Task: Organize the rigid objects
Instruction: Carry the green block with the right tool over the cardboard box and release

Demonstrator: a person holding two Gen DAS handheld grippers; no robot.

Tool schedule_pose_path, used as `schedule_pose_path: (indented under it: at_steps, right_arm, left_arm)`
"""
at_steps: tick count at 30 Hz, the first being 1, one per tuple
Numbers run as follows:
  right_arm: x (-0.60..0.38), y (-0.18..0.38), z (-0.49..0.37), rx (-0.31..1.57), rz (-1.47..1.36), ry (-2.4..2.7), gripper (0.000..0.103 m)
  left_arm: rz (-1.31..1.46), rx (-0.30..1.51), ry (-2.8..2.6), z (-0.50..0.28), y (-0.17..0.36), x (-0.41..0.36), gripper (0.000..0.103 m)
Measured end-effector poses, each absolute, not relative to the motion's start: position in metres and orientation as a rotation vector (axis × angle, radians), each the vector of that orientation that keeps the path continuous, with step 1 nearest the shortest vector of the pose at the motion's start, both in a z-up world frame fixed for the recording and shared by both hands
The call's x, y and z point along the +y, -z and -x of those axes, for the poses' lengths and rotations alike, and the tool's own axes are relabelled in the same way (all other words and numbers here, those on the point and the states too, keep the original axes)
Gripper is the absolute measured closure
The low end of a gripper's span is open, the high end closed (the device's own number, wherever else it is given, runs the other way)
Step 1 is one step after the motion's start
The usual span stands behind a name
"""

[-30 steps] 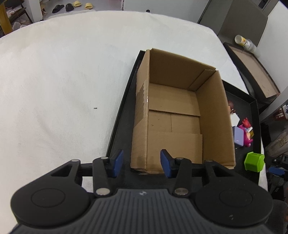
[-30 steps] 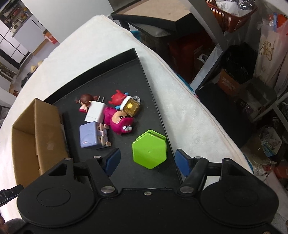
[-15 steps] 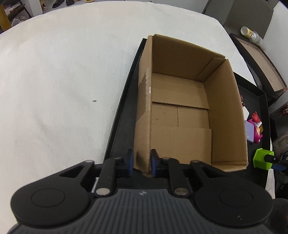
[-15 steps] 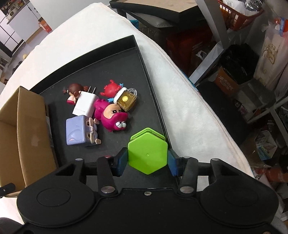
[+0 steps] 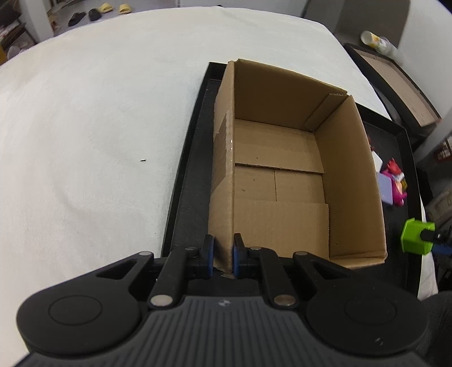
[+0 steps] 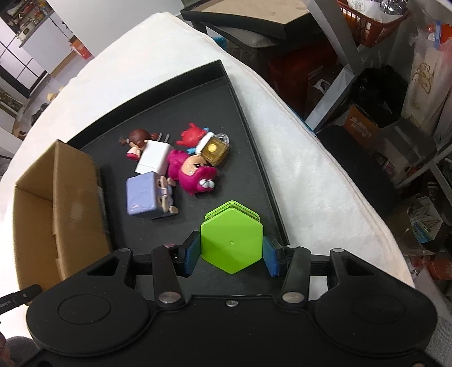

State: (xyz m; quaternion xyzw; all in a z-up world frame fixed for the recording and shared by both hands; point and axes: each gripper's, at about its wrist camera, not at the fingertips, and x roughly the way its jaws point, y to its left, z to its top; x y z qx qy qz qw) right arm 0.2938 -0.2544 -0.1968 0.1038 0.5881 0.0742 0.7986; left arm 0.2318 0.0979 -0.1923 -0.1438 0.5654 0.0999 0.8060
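Observation:
An open, empty cardboard box (image 5: 282, 175) stands on a black tray (image 5: 186, 175). My left gripper (image 5: 222, 254) is shut on the near end of the box's left wall, one pad on each side. A green hexagonal block (image 6: 231, 242) sits between the blue pads of my right gripper (image 6: 230, 254), which is shut on it, held just above the tray floor (image 6: 197, 98). In the left wrist view the same green block (image 5: 415, 235) shows at the right edge. Beyond it lie a lilac cube toy (image 6: 142, 197), a magenta figure (image 6: 195, 175), a white charger (image 6: 154, 161), a gold padlock (image 6: 214, 148), a red crab (image 6: 190, 135) and a brown-haired doll (image 6: 135, 141).
The tray rests on a table under a white cloth (image 5: 84, 113). The box (image 6: 56, 203) stands left of the toys in the right wrist view. Past the table's right edge are shelves, a red basket (image 6: 373, 25) and bags. Another tray (image 5: 395, 87) stands behind.
My left gripper's jaws came together on the box's left wall. My right gripper moved forward around the green block and shut on it.

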Motion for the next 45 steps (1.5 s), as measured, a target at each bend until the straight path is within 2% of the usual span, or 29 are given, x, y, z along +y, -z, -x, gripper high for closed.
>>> schedule_pose_path:
  at_steps: [18,45]
  right_arm:
    - [-0.223,0.145,-0.272,1.167,-0.193,-0.247,0.057]
    - [-0.147,0.104,-0.264,1.09,-0.121,-0.399,0.057]
  left_arm:
    - [0.327,1.236,-0.161,-0.22,0.191,0.102,0.09]
    - [0.395,1.23,-0.108,-0.206,0.19,0.107,0.089]
